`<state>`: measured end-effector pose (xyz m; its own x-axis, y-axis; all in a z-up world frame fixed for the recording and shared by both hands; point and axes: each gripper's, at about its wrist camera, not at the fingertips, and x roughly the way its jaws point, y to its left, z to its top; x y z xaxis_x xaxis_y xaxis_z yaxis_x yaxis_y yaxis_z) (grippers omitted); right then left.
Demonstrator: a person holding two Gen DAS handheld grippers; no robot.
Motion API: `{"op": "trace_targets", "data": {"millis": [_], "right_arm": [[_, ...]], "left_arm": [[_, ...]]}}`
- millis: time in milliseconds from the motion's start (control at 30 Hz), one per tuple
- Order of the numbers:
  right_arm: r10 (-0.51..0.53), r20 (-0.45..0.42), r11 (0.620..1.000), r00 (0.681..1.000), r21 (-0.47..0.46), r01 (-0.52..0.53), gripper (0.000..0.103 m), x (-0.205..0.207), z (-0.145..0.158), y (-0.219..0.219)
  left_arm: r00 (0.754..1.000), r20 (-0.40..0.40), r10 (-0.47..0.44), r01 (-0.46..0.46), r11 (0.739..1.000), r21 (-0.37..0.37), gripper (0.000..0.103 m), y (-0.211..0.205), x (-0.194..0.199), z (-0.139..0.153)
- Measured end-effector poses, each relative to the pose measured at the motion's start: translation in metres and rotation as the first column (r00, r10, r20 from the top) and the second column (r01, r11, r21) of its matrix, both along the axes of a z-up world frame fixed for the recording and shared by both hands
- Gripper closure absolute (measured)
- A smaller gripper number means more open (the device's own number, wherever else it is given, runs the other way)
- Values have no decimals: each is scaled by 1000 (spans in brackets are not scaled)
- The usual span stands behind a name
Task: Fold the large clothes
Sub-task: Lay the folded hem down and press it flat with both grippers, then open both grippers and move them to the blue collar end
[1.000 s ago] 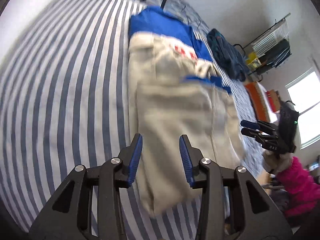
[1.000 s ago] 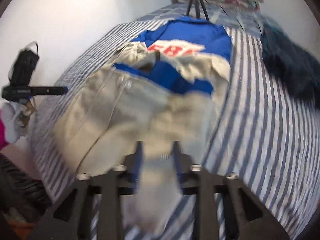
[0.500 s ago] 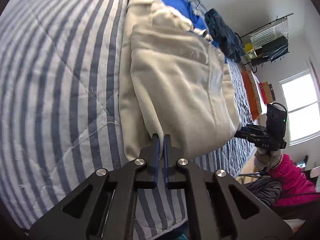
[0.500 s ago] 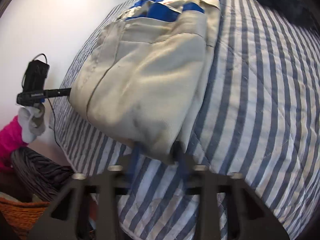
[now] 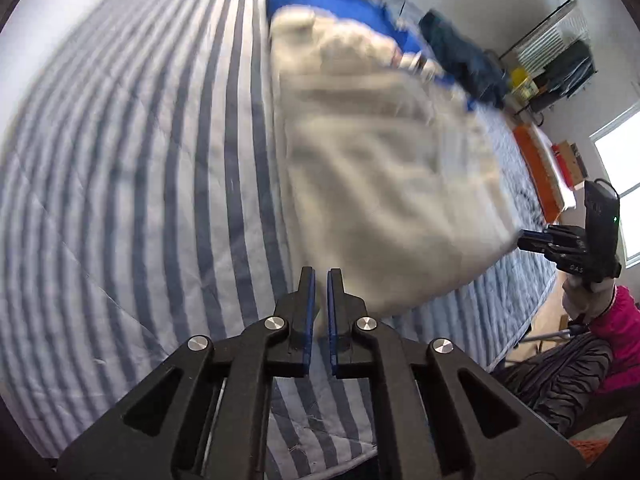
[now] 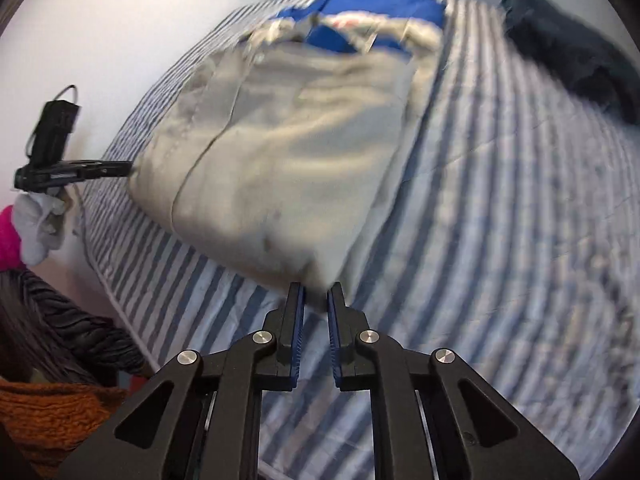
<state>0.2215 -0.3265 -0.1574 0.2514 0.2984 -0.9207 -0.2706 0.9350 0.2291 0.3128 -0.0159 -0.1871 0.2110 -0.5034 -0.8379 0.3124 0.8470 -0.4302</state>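
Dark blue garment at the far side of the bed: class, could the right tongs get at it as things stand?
Probably yes. The dark blue garment lies bare on the striped bedspread, with only open bedding between it and the right tongs. But those tongs look occupied with the beige garment, whose corner sits at their tips.

The folded garment [image 6: 288, 152] lies on the bed [image 6: 500, 208], a dark pile [image 6: 576, 52] to its right.
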Motion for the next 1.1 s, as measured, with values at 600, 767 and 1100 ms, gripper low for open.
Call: {"op": "trace_targets", "data": {"millis": [600,767,1100], "right_arm": [[53,215,995,975,-94,-33,93,111,-13,51],[52,187,995,981,-92,-35,93,110,-36,52],[11,212,999,977,-31,-5,57,115,24,28]], "left_arm": [[990,103,-93,91,996,26,97,-97,96,-13],[986,78,-147,142,987,70,97,-108,98,-31],[992,94,-89,92,995,-27,54,-78,128,33]]}}
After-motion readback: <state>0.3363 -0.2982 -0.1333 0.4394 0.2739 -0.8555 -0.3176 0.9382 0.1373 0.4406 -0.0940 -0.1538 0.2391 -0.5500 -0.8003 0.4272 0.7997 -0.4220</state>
